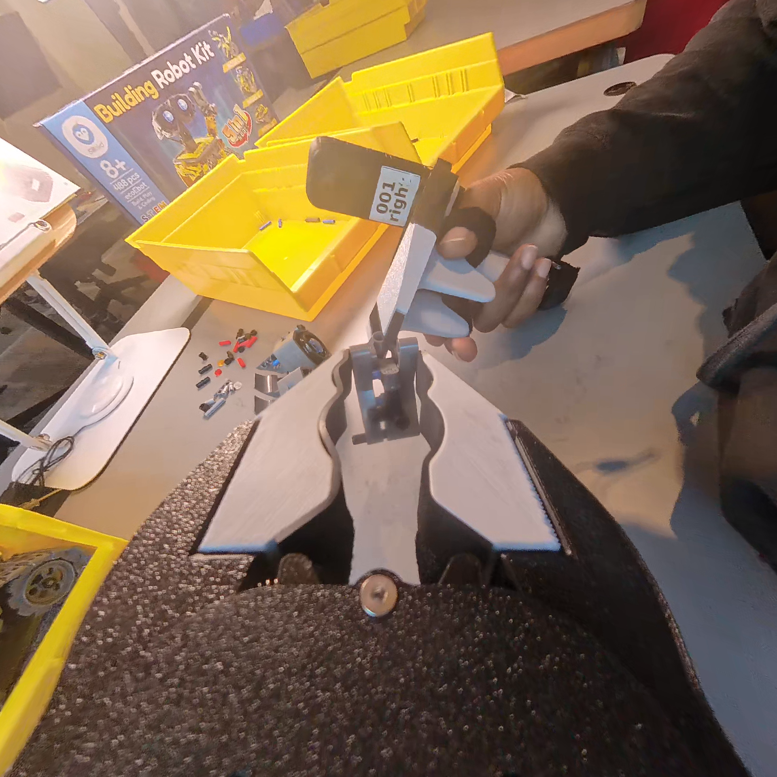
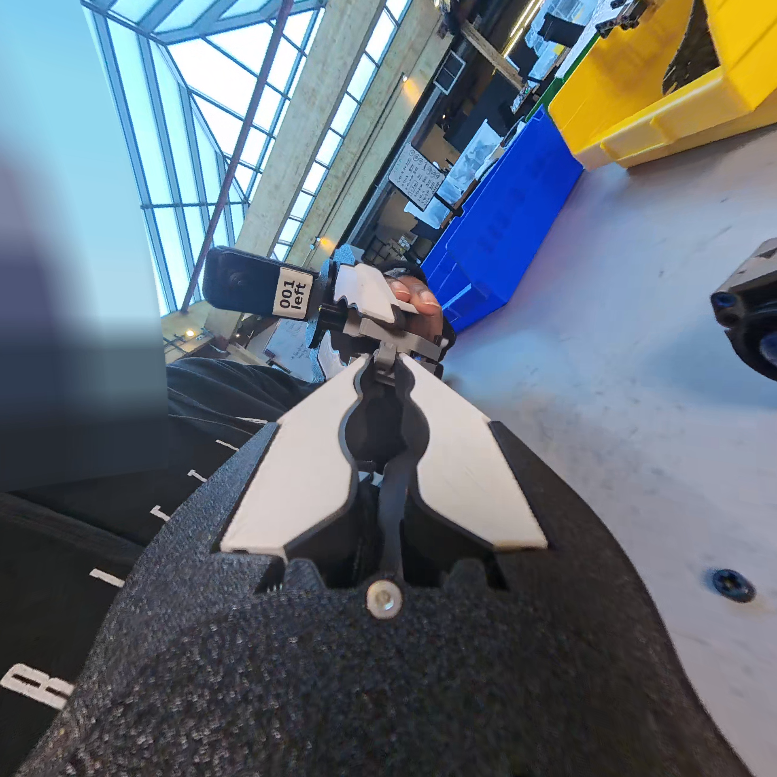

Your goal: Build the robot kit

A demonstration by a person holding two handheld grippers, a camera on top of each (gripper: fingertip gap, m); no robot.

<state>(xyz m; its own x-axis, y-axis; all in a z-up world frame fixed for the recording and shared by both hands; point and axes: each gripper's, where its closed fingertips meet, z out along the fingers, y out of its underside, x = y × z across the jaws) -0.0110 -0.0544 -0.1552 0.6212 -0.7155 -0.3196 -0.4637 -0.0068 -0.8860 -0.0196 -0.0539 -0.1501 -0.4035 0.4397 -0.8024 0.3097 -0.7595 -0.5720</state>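
Grey plastic makes up the small assembly (image 1: 384, 395) pinched at the tips of the left gripper (image 1: 383, 357), whose white fingers (image 1: 294, 433) are closed onto its sides above the pale table (image 1: 567, 399). From the far side the right gripper (image 1: 378, 332) comes down at it, held in a hand (image 1: 504, 252) in a dark sleeve, its narrow tips clamped on a grey pin (image 1: 377, 339) standing at the top of the assembly. In the right wrist view the right gripper (image 2: 387, 361) is shut on that grey piece (image 2: 389, 357), with the left gripper (image 2: 378, 323) just beyond it. Left of the assembly lie small red and black parts (image 1: 229, 357) scattered on the table, near a grey motor block (image 1: 294, 349). Farther off sit yellow bins (image 1: 260, 252), with a blue toy box (image 1: 168, 126) behind them and a white lamp base (image 1: 105, 399) to the left.
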